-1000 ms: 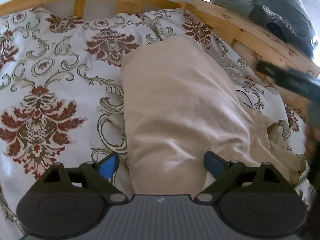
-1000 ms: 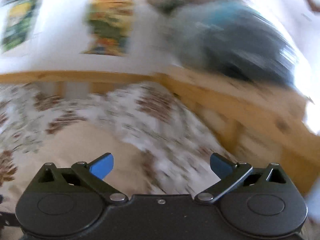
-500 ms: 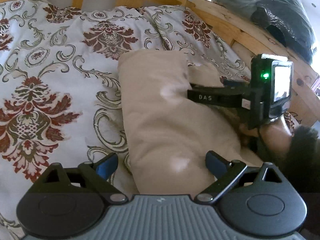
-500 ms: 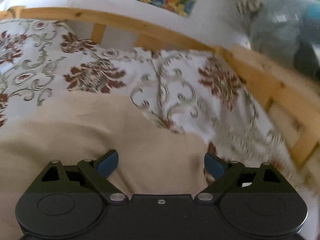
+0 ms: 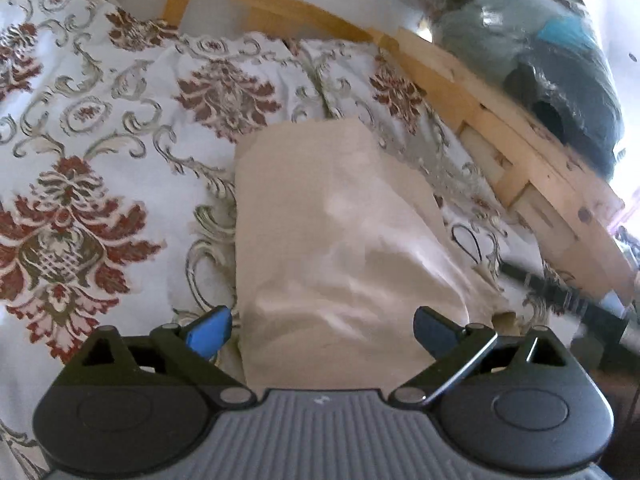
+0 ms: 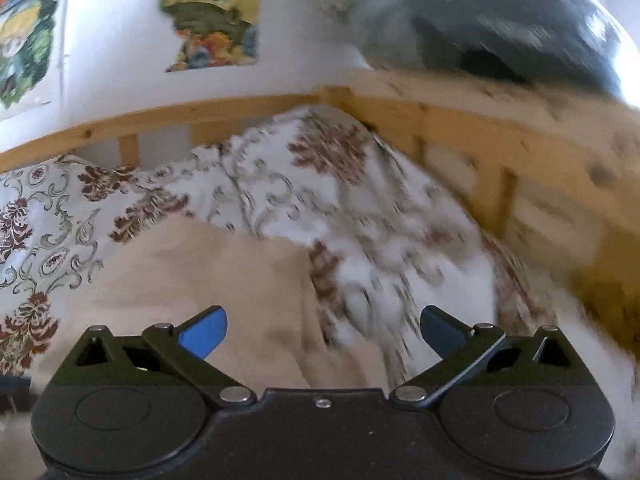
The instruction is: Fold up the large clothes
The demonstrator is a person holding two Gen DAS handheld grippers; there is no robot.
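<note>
The bed (image 5: pixel 100 184) fills both views and carries a white cover printed with red-brown and grey-green ornaments. A wooden frame (image 5: pixel 472 92) of light pine rails and slats runs along the far edge and turns down the right side. On top of the frame corner sits a bag (image 5: pixel 560 52) of clear plastic, stuffed with grey, dark and turquoise items. In the right wrist view, two colourful pictures (image 6: pixel 212 12) hang on the white wall above the frame; the right half of that view is blurred.

The beige garment (image 5: pixel 332 240) lies on the bed cover as a long folded strip. Its far end is a straight edge near the frame; its near end runs under the left gripper's view. Along its right side, more loose, wrinkled beige cloth spreads out toward the frame. In the right wrist view the same garment (image 6: pixel 208 280) occupies the lower left, with a fold edge running down the centre.

The left gripper (image 5: pixel 322 330) hangs above the near end of the strip. Its blue-tipped fingers (image 5: pixel 210 332) are spread wide, with nothing between them.

The right gripper (image 6: pixel 323 330) hangs above the garment's right edge. Its fingers (image 6: pixel 204 330) are likewise spread wide and grasp nothing.
</note>
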